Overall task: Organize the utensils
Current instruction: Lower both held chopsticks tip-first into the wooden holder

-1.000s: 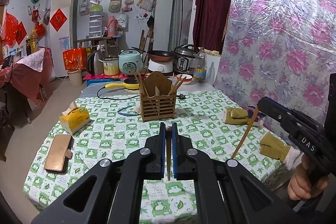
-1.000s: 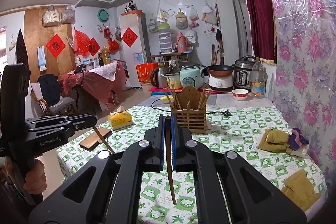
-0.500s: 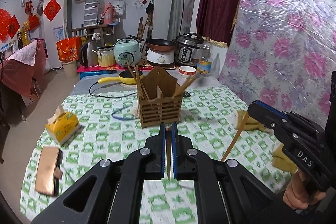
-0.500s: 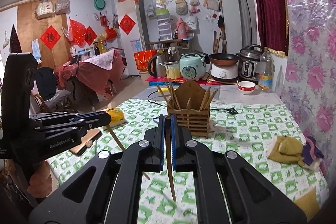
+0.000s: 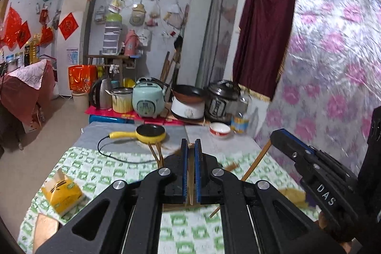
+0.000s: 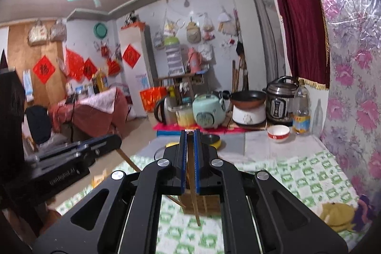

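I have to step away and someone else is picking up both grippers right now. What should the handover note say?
Left gripper: shut on one wooden chopstick.
Right gripper: shut on a second chopstick, its tip hanging below the jaws.
Wooden utensil holder: on the green-checked tablecloth, just beyond both grippers, mostly hidden by them; several chopsticks already stand in it.
Done: both chopsticks picked up and carried to the holder.
Left: lower each into the holder and release.

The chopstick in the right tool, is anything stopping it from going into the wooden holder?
Nothing visible does. The chopstick hangs from the right tool just before the holder, mostly hidden behind the tool.
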Available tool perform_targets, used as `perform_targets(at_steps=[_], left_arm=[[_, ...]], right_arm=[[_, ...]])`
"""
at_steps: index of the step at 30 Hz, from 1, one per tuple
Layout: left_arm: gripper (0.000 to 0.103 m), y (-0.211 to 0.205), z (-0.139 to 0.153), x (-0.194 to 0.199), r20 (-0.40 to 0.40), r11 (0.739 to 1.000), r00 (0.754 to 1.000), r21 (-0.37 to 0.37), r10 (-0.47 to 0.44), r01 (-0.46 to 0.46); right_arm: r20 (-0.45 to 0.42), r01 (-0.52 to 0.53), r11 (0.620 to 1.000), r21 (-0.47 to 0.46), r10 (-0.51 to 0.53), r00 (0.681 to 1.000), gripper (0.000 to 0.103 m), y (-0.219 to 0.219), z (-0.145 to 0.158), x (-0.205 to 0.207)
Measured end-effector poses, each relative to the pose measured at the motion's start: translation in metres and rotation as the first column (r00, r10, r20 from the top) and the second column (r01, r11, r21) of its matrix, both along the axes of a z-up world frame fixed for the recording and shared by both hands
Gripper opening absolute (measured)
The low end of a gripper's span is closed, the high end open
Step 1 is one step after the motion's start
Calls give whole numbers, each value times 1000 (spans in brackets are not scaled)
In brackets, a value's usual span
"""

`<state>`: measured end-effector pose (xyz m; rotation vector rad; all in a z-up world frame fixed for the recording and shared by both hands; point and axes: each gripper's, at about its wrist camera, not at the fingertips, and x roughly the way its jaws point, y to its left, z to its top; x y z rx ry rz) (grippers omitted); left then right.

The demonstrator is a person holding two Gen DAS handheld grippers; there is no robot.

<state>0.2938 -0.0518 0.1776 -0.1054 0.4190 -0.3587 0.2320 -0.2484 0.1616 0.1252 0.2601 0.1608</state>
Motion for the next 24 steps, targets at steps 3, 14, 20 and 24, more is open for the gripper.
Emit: perform_targets(at_steps=[3, 14, 20, 24], left_arm=[[6, 0, -4, 15, 10, 999, 1000, -28, 22, -21], [6, -10, -6, 56, 59, 996, 995, 12, 85, -86], [6, -16, -23, 81, 35, 996, 996, 28, 81, -82], [6, -14, -31, 90, 24, 996, 996, 30, 87, -87]], right_arm=[[25, 24, 1000, 8, -24, 999, 7, -1, 2, 15], [137, 68, 997, 32, -71, 988, 7, -11, -8, 57], [121, 70, 997, 32, -73, 990, 7, -14, -23, 84], [147, 101, 993, 59, -109, 983, 7, -21, -32, 90]])
